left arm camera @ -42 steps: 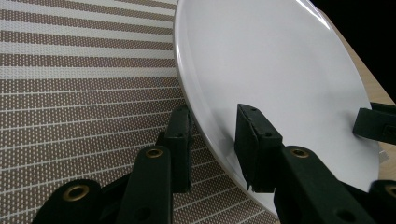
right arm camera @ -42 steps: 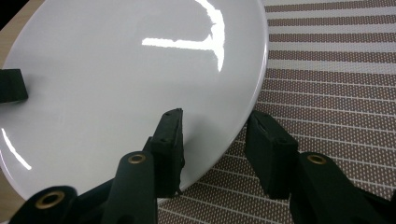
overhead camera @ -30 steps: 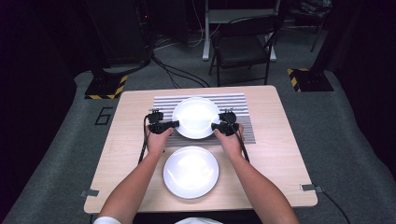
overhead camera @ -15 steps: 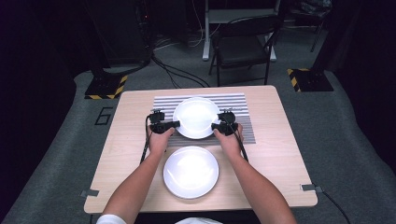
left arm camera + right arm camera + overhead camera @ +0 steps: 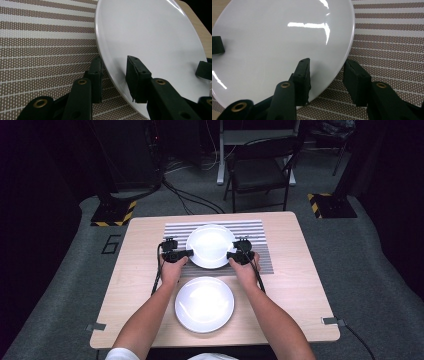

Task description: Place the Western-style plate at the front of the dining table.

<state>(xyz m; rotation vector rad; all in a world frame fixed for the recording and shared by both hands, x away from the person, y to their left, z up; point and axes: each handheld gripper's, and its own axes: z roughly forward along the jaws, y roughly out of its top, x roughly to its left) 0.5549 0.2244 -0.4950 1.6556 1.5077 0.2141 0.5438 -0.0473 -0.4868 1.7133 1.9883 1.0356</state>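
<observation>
Far plate bare, resting on striped mat at table's 12 o'clock. Left gripper clamped on its 9 o'clock rim, right gripper on 3 o'clock rim. Near plate bare, at 6 o'clock.

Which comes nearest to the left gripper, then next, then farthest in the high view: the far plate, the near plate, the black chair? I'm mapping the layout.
1. Far plate, on the striped mat: its rim sits between the jaws of the left gripper.
2. Near plate, on bare table toward the person.
3. Black chair, on the floor beyond the table's far edge.
</observation>
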